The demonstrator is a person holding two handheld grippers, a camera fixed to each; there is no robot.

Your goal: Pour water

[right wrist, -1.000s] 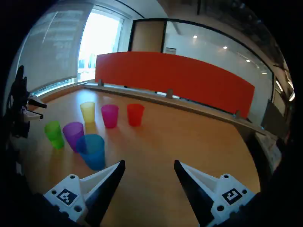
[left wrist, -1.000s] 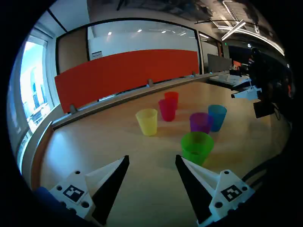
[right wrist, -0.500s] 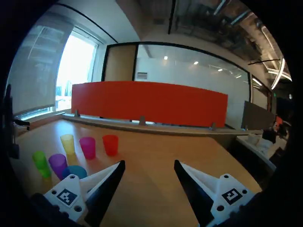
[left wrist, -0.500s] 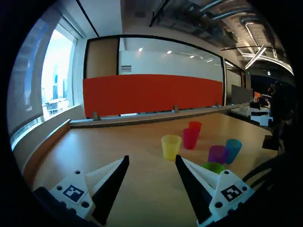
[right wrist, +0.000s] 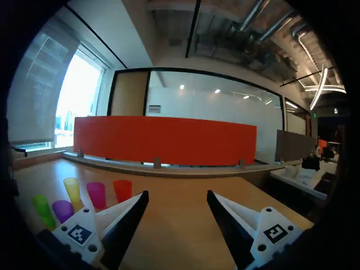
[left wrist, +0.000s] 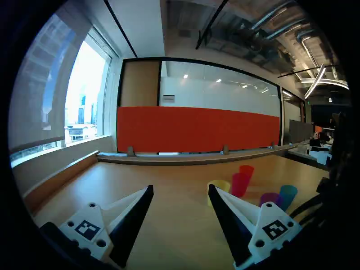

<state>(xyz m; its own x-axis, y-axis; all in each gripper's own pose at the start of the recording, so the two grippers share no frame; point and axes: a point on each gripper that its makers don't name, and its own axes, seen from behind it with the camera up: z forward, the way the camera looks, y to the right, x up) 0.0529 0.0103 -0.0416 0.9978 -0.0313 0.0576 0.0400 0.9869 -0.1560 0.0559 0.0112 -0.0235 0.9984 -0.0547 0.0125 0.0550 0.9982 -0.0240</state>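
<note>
Several coloured plastic cups stand on a long wooden table [left wrist: 180, 180]. In the left gripper view I see the yellow cup [left wrist: 218, 187], the pink cup [left wrist: 240, 184], the red cup [left wrist: 247, 171], the purple cup [left wrist: 270, 198] and the blue cup [left wrist: 288, 193], partly behind my right finger. My left gripper [left wrist: 180, 202] is open and holds nothing. In the right gripper view the green cup [right wrist: 42, 208], purple cup [right wrist: 62, 210], yellow cup [right wrist: 72, 190], pink cup [right wrist: 96, 193] and red cup [right wrist: 122, 190] stand at lower left. My right gripper [right wrist: 177, 204] is open and holds nothing.
An orange partition [left wrist: 198, 129] runs along the table's far edge, with a glass wall behind it. A bright window [left wrist: 83, 112] is on the left. Desks with office items [right wrist: 299, 173] lie off the table's right end.
Both grippers have tilted upward over the last second; the cups have slid down toward the bottom of each view and more of the ceiling shows. Both stay open.
</note>
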